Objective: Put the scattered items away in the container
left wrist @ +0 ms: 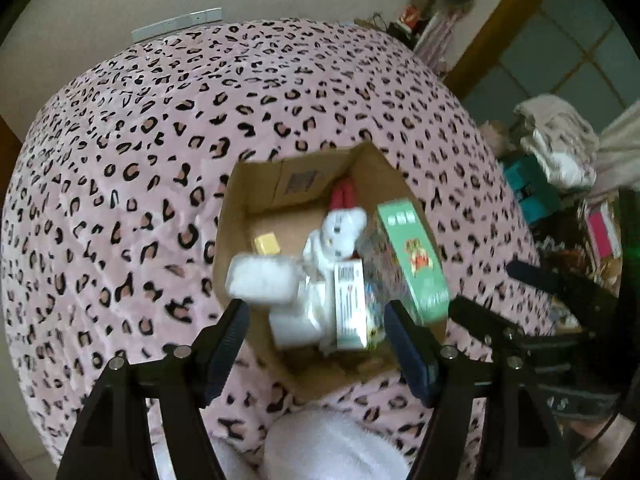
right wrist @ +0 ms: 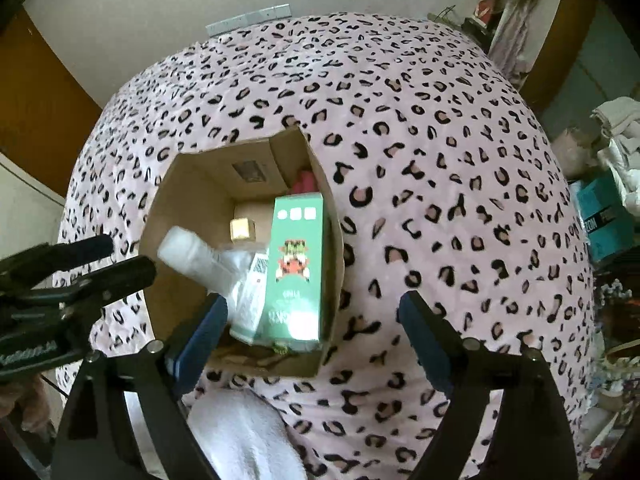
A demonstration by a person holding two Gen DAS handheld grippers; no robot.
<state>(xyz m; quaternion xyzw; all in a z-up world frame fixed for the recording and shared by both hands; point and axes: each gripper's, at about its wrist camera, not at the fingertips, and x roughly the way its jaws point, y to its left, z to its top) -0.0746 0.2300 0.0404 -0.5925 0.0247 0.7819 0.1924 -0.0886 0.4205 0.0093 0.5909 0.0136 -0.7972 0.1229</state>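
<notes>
A bed covered by a pink leopard-print blanket fills both views. An open brown cardboard box sits on the blanket near its near edge. Inside the box, a tall green carton with a pixel-figure print leans against the right wall. Left of it lie a white plush toy, a narrow white box with a barcode and a small yellow block on the far floor of the box. A white cylindrical bottle, blurred, is over the left part of the box. The left gripper is released, nothing between its fingers. The right gripper is spread wide and empty above the box.
</notes>
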